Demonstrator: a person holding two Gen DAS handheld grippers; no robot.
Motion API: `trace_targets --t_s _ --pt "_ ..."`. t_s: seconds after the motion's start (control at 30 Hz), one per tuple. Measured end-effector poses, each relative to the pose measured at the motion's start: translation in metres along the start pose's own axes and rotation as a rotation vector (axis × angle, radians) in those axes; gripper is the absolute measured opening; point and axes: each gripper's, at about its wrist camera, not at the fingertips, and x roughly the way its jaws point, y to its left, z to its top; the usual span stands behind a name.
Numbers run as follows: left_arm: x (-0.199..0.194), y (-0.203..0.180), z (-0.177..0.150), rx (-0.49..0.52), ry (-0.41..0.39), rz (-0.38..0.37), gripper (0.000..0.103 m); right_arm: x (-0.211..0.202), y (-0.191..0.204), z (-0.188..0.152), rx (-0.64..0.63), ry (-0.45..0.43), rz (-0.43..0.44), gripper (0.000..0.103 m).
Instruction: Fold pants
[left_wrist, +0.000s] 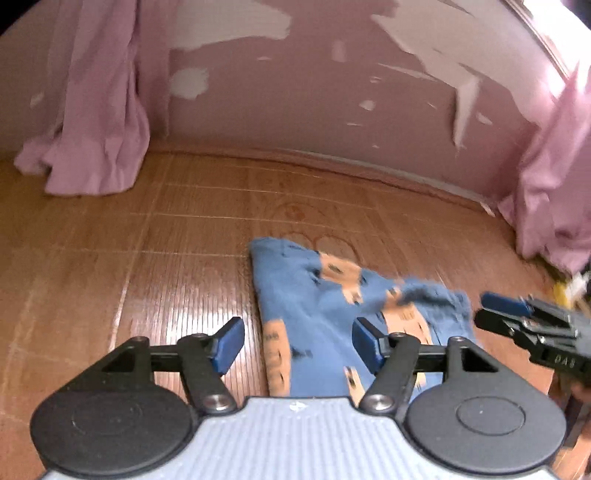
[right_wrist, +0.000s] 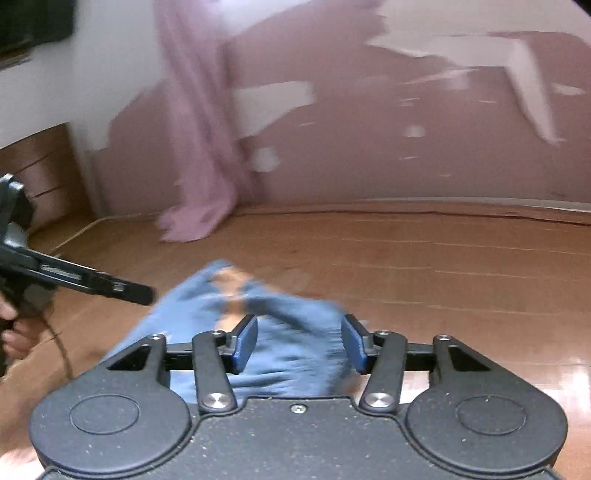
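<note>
Pants (left_wrist: 325, 314) on wood floor (left_wrist: 147, 240); pink wall (left_wrist: 314, 92), curtains (left_wrist: 96, 122). Left gripper (left_wrist: 297, 343) and right gripper (right_wrist: 299, 343) both apart, empty.

Blue pants (left_wrist: 325, 306) with orange patches lying rumpled on a wooden floor (left_wrist: 129, 266), left gripper (left_wrist: 298, 345) spread wide above them, right gripper (left_wrist: 517, 317) at right edge, pink curtains (left_wrist: 96, 122) against peeling wall (left_wrist: 314, 92)

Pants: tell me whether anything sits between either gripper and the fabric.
Nothing visible does. The blue pants lie on the bare wooden floor right ahead of the open left gripper and the open right gripper. The pink curtains hang well behind, by the wall.
</note>
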Motion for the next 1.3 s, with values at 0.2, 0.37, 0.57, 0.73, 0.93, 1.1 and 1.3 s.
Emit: trace_targets --t_s 0.2,0.37,0.57,0.73,0.93,1.1,1.3 --pt "-0.005 -0.007 -0.025 0.012 0.09 0.05 0.063 0.013 0.022 -0.016 0.006 0.142 0.018 0.039" --pt "-0.003 0.011 -0.032 -0.065 0.099 0.054 0.075 0.005 0.031 -0.024 -0.038 0.145 -0.026 0.041" --pt "-0.007 0.021 -0.036 -0.064 0.095 0.076 0.082 -0.006 0.045 -0.024 -0.054 0.14 -0.064 0.054" --pt "-0.012 0.022 -0.04 -0.078 0.087 0.082 0.084 -0.019 0.048 -0.02 -0.061 0.06 -0.088 0.066" --pt "-0.015 0.022 -0.045 -0.077 0.086 0.098 0.085 -0.012 0.04 -0.02 -0.019 0.069 -0.085 0.067" --pt "-0.018 0.027 -0.048 -0.089 0.094 0.123 0.086 -0.005 0.034 -0.028 0.006 0.128 -0.101 0.069" --pt "-0.028 0.026 -0.047 -0.099 0.07 0.108 0.094 -0.013 0.04 -0.023 -0.004 0.062 -0.071 0.081"
